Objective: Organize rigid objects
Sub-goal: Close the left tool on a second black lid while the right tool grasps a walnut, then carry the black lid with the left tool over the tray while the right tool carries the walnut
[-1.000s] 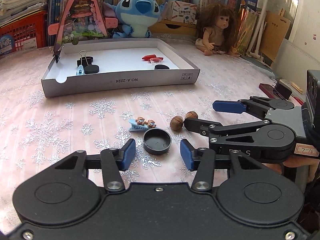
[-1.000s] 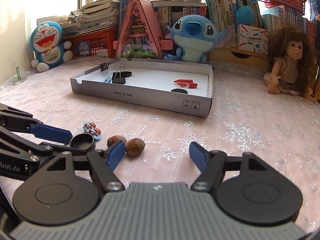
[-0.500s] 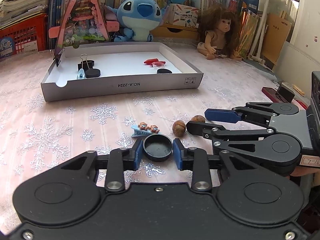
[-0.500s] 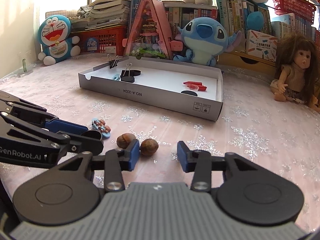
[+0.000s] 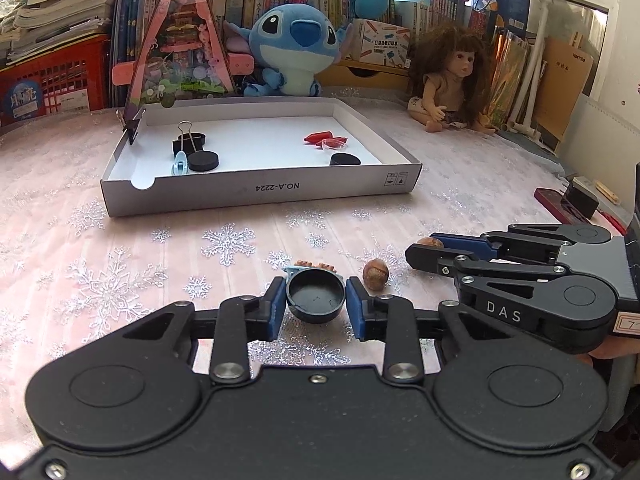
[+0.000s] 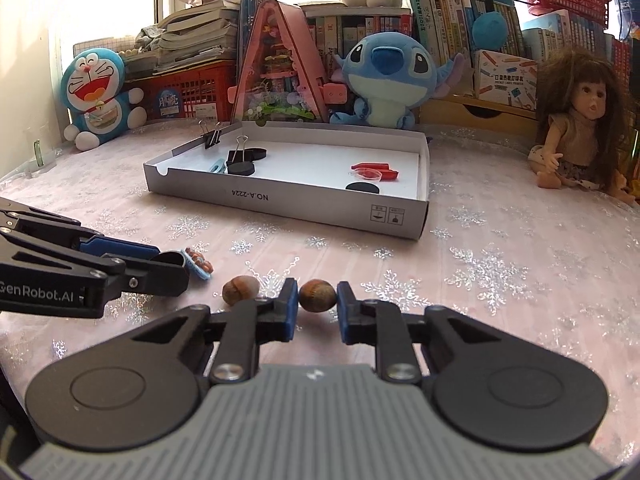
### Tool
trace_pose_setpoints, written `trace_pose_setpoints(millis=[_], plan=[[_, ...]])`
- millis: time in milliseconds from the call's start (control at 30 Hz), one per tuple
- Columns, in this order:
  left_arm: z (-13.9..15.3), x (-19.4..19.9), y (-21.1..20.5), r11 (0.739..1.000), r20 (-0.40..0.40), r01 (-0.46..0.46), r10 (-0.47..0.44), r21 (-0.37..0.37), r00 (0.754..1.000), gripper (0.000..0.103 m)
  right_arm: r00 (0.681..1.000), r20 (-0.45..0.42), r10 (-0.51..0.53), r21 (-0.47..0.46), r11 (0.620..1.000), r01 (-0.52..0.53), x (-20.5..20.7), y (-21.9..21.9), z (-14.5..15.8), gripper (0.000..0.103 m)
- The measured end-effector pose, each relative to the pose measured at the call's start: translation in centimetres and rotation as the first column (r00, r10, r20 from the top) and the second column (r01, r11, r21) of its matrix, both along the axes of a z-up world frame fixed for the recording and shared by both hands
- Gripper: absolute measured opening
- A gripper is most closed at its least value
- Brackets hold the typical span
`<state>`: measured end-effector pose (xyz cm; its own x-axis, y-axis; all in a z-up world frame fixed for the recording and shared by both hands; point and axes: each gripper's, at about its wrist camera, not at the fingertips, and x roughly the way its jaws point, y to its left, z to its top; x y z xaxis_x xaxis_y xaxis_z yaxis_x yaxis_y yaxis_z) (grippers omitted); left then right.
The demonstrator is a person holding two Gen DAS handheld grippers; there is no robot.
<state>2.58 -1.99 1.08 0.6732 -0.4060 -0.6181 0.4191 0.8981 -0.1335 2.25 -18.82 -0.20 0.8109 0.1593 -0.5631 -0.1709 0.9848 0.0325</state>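
Left wrist view: left gripper nearest, jaws pinching black cap from both sides, cap open side up, low over bench. Just behind cap, blue clip with brown beads, lying flat. Right of cap, nut on bench, loose. Further right, right gripper reaching in from the side, second nut partly hidden between its fingers. Beyond, white tray well apart from the grippers, labelled NO.A-2224. Inside tray: black discs and binder clip at left, light blue clip beside them, red piece and clear lid at right, one more black disc near front wall. Behind tray, Stitch plush, doll, pink triangular house, books on shelves.

Right wrist view: right gripper with jaws nearly closed on a nut, pads touching or just beside its two sides; contact on right pad hard to confirm. Other nut just left, free on bench. Left gripper at left edge, cap mostly hidden in it, beaded clip just past its tip. Tray further back, Doraemon plush at far left, Stitch and doll behind.
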Motion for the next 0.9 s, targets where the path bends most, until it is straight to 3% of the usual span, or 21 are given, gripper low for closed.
trace_pose_setpoints(millis=[900], plan=[[2.7,2.9,0.7,0.997,0.060,-0.080,0.081,-0.024,0.995,0.030,0.994,0.029,-0.103,0.068,0.993,0.100,0.9,-1.4,1.0,0.025]])
